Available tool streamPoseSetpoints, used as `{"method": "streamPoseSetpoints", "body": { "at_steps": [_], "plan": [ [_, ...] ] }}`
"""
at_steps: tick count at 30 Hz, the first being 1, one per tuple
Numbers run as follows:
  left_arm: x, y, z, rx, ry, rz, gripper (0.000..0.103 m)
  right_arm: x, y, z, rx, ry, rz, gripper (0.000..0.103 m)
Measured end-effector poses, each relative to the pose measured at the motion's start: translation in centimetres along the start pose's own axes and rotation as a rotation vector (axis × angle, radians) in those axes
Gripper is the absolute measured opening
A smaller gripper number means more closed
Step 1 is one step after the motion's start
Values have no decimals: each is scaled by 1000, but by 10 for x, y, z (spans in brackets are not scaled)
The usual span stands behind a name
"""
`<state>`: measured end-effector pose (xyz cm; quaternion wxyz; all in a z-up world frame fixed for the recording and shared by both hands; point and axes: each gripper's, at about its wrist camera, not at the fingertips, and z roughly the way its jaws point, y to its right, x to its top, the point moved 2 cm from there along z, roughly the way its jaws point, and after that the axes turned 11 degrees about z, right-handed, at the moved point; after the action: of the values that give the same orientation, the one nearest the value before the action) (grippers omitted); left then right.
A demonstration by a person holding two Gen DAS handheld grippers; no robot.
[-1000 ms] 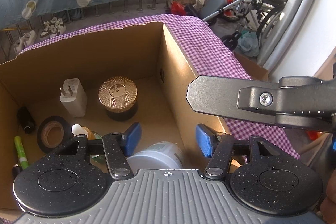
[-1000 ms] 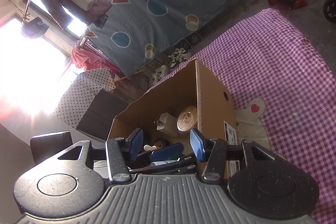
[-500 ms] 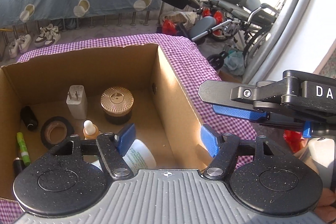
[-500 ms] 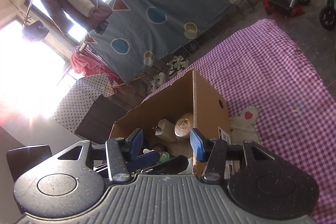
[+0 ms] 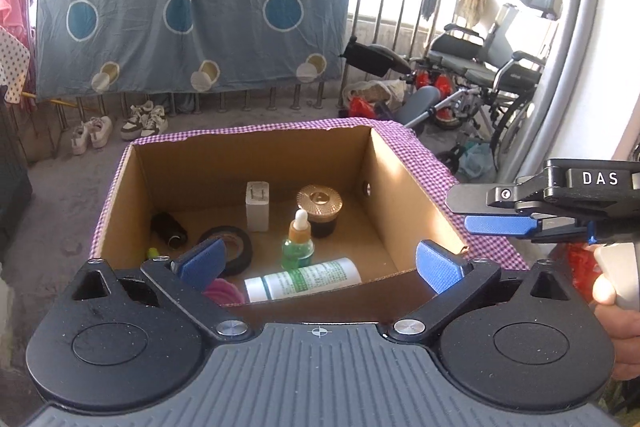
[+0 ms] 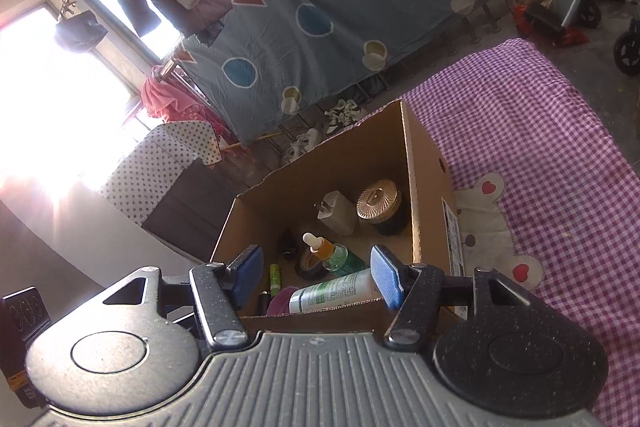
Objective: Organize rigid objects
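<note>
- Left claw [image 5: 318, 263]: jaws opening, spread wide, nothing between the pads. Right claw [image 6: 316, 277]: jaws opening, about half spread, also empty; both sit above the near rim of the cardboard box [image 5: 416, 195].
- White tube [image 5: 304, 279] lies on its side by the near wall. Likely light, smooth, may roll; grip across the middle.
- Dropper bottle [image 5: 298, 241] stands upright behind it. Probably glass, fragile, top-heavy; hold the body, not the bulb.
- Tape roll [image 5: 234, 247] lies flat; stiff ring, pinch 1 wall.
- Farther back: white charger [image 5: 257, 207], gold-lidded jar [image 5: 319, 205]; jar likely heaviest, lid slippery.
</note>
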<state>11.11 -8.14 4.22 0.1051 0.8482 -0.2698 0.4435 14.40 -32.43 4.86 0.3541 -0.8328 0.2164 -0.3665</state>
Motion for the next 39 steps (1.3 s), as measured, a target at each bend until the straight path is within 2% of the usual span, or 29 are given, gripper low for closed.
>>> {"method": "streamPoseSetpoints", "body": {
  "at_steps": [6, 8, 12, 17, 21, 26, 39],
  "plan": [
    [-19, -12, -8, 47, -26, -40, 103, -31, -23, 2, -108, 34, -105, 81],
    [-23, -17, -8, 81, -43, -50, 103, -38, -29, 4, -158, 41, -143, 82],
    [-31, -25, -11, 171, -54, -58, 103, -51, -39, 7, -242, 53, -221, 101],
    [-37, -39, -7, 224, -89, -96, 103, -61, -46, 14, -314, 54, -264, 103],
    [-43, -46, -6, 235, -113, -95, 103, -69, -53, 25, -367, 42, -313, 103],
    [-44, -51, -9, 212, -122, -133, 103, -73, -60, 37, -391, 20, -330, 103],
    [-41, -53, -5, 222, -145, -121, 103, -76, -63, 48, -431, 21, -352, 103]
  ]
}}
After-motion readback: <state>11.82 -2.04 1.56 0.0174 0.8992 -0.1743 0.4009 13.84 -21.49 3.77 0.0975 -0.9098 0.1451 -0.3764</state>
